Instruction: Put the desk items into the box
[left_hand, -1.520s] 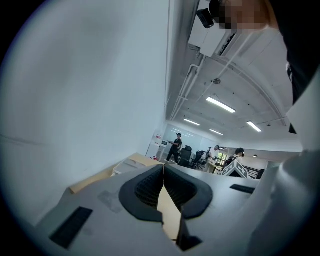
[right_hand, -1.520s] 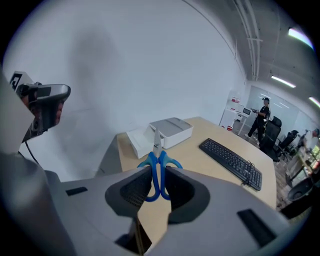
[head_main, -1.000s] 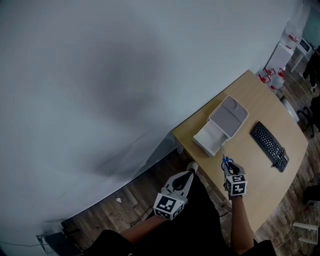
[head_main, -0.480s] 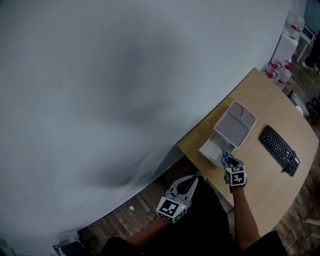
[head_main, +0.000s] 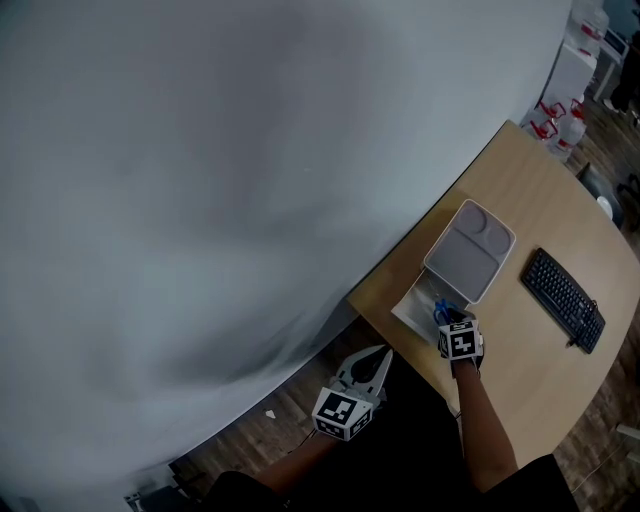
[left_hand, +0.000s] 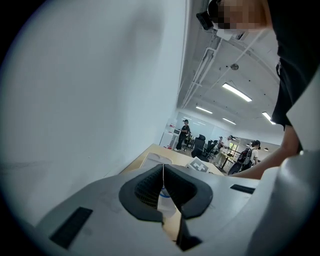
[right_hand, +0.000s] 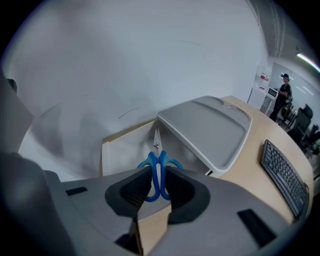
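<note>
Blue-handled scissors (right_hand: 159, 172), clamped in our right hand-held gripper (right_hand: 159, 189), hang just over the open box (right_hand: 122, 150), not yet dropped in, while our left hand-held gripper (left_hand: 163, 174) hangs closed and empty, well apart from the box.

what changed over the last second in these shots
The right gripper, clamped on the blue scissors, moved from the desk edge to the open box, blades now pointing into it. Unchanged: that grip, the left gripper shut and empty off the desk, the raised lid, the keyboard.
</note>
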